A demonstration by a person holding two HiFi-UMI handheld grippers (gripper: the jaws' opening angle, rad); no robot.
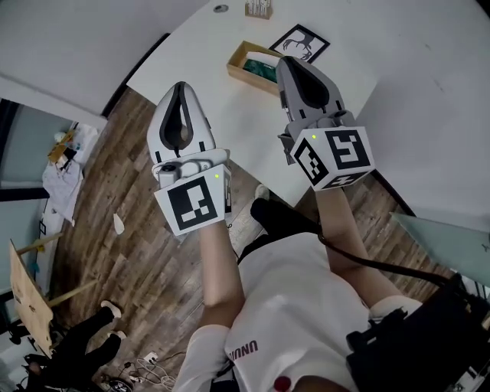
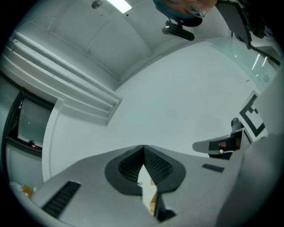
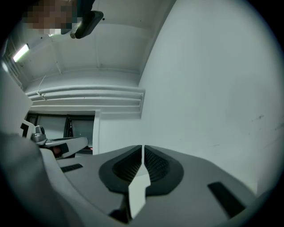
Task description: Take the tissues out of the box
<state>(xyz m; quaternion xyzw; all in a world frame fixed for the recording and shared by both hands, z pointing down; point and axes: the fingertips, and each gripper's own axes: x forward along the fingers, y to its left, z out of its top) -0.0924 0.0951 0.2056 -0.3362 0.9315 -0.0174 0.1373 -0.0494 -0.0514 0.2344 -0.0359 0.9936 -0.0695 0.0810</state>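
A shallow wooden box (image 1: 246, 58) with something teal inside sits on the white table (image 1: 230, 107), near its front edge. Both grippers are held in the air in front of the table, apart from the box. My left gripper (image 1: 182, 85) is left of the box, its jaws shut with nothing between them. My right gripper (image 1: 289, 60) overlaps the box's right end in the head view, also shut and empty. Both gripper views look up at white walls and ceiling. In the left gripper view the closed tips (image 2: 143, 148) meet; the right gripper view shows the same (image 3: 142, 147).
A framed deer picture (image 1: 299, 42) and a small wooden holder (image 1: 259, 8) stand behind the box. Wooden floor (image 1: 138, 253) lies below the table edge, with clutter at the far left. A person in dark clothes (image 1: 76, 344) is at lower left.
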